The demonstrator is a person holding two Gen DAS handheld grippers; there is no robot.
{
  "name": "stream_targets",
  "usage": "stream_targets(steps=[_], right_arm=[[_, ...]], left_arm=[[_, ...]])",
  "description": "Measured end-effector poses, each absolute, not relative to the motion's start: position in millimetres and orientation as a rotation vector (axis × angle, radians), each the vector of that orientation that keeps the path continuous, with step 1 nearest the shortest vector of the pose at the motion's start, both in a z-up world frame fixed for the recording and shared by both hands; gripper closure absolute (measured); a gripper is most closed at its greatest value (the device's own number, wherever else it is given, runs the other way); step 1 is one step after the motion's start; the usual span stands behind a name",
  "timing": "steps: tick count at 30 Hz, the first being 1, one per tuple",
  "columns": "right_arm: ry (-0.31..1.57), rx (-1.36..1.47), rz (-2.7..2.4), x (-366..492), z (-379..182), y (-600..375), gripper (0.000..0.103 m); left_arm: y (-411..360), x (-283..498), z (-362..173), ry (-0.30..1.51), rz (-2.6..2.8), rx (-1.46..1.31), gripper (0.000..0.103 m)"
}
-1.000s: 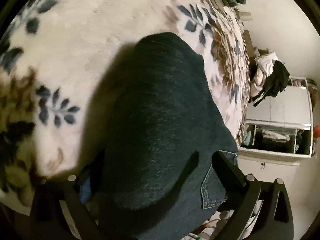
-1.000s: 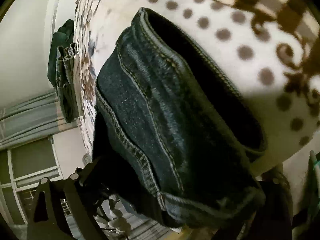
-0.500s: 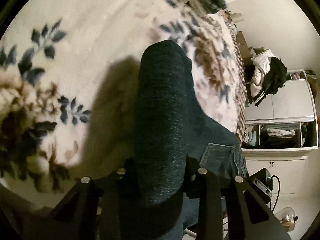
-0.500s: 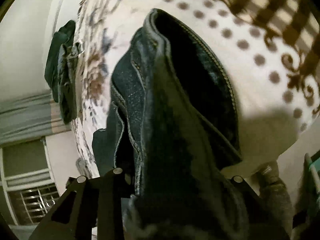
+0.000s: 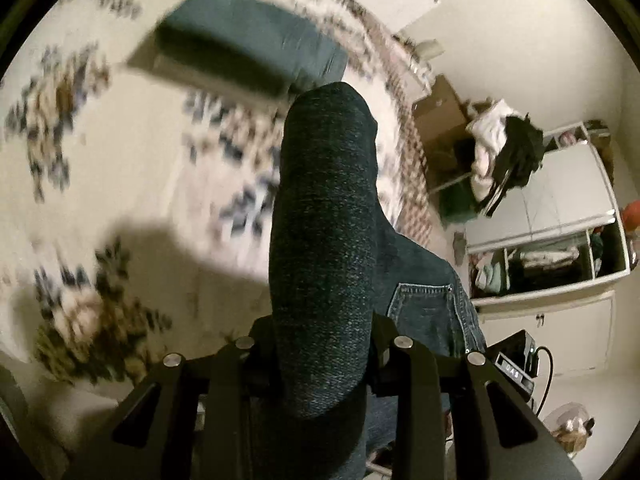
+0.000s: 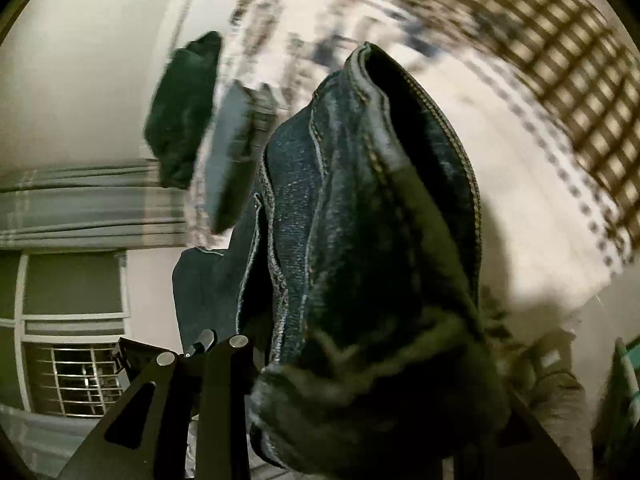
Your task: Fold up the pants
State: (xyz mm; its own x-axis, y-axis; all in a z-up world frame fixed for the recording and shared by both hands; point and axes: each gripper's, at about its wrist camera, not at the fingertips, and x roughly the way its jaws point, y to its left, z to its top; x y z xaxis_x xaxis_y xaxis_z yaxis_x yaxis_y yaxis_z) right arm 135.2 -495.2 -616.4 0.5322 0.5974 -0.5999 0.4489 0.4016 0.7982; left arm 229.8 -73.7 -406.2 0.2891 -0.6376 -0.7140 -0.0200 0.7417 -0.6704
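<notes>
Your left gripper (image 5: 322, 356) has the folded pants (image 5: 324, 240) pinched between its fingers, the bundle standing up over the blanket (image 5: 132, 184) on the bed below it. Beyond the bundle, farther back on the blanket, lies a folded garment (image 5: 248, 48), and to the right, past the bed's edge, an open cabinet (image 5: 560, 248) stands against the wall with a heap of clothes (image 5: 504, 144) on top. Your right gripper (image 6: 360, 368) has the pants' waistband end (image 6: 380, 200) between its fingers, with two folded items (image 6: 200, 120) behind and to the left of it.
</notes>
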Motion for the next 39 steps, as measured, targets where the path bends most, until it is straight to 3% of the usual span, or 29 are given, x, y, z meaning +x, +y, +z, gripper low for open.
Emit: stream_targets(steps=[6,11,21,29,34,36,39], right_arm=[[1.001,1.202,0.155,231,-553,-471,0.069],[0.951,1.185,0.163,345,-530,-434,0.07],[0.913,1.14,0.176,559,-583,-373,0.07],[0.994,1.112,0.147,619,-660,-357,0.07],[1.027,1.097,0.141,612,-678,-361,0.068],[1.057,1.091,0.125,605,-682,-367,0.062],[1.092,1.037,0.057,593,-680,-376,0.044]], left_arm=[[-38,326,-360,1.147,-0.468,-0.656,0.076],[-5,429,-358,1.126,-0.491,-0.657,0.076],[50,607,-442,1.154,-0.482,-0.683,0.076],[67,628,-516,1.273,-0.453,-0.725,0.075],[71,617,-520,1.291,-0.444,-0.711,0.064],[75,616,-516,1.299,-0.422,-0.685,0.06],[72,609,-503,1.311,-0.358,-0.607,0.05]])
